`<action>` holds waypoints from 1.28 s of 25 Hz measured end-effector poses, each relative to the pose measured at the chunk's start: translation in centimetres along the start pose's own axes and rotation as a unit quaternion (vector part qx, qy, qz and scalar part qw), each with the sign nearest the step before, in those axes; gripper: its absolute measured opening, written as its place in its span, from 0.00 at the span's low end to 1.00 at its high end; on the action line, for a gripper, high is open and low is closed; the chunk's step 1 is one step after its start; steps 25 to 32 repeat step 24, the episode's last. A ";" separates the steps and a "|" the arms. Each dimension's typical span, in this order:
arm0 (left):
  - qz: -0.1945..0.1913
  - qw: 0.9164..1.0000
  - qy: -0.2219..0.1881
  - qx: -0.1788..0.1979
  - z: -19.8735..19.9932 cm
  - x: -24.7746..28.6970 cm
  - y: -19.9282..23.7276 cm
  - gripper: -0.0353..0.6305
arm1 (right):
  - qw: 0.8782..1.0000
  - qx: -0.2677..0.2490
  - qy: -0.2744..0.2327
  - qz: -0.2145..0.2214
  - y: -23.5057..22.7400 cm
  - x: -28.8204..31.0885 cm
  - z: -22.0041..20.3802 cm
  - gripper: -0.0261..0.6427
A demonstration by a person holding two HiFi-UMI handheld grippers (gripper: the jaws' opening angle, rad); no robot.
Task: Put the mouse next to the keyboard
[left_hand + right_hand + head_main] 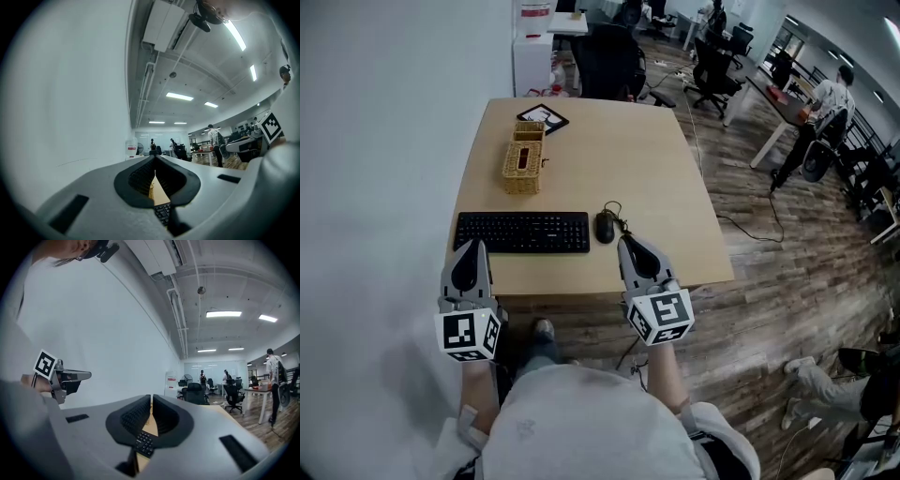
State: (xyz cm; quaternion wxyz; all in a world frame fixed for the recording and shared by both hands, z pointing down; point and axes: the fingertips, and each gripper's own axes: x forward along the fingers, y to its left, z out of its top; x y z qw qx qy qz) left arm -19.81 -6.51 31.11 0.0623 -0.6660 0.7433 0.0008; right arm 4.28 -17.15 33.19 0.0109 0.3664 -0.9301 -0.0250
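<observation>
A black mouse (605, 226) lies on the wooden desk (656, 178) just right of the black keyboard (522, 232), its cable curling behind it. My right gripper (628, 242) hovers at the desk's front edge, a little right of and nearer than the mouse, jaws shut and empty. My left gripper (472, 246) hangs at the keyboard's left front corner, also shut with nothing in it. In the left gripper view a slice of keyboard (162, 213) shows through the narrow gap between the jaws; the right gripper view shows keyboard keys (143, 442) the same way.
A wicker basket (523, 159) and a dark tablet-like item (543, 117) sit toward the desk's far side. A white wall runs along the left. Office chairs (609, 58), other desks and people (825, 103) stand beyond on the wooden floor. A cable (741, 225) trails off the right side.
</observation>
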 end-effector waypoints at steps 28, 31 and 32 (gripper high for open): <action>-0.003 1.000 0.004 0.001 0.2 -0.2 -1.5 0.07 | 1.000 0.006 -0.011 -0.016 -0.9 -1.7 0.3 0.07; -0.003 1.000 0.004 0.001 0.2 -0.2 -1.5 0.07 | 1.000 0.006 -0.011 -0.016 -0.9 -1.7 0.3 0.07; -0.003 1.000 0.004 0.001 0.2 -0.2 -1.5 0.07 | 1.000 0.006 -0.011 -0.016 -0.9 -1.7 0.3 0.07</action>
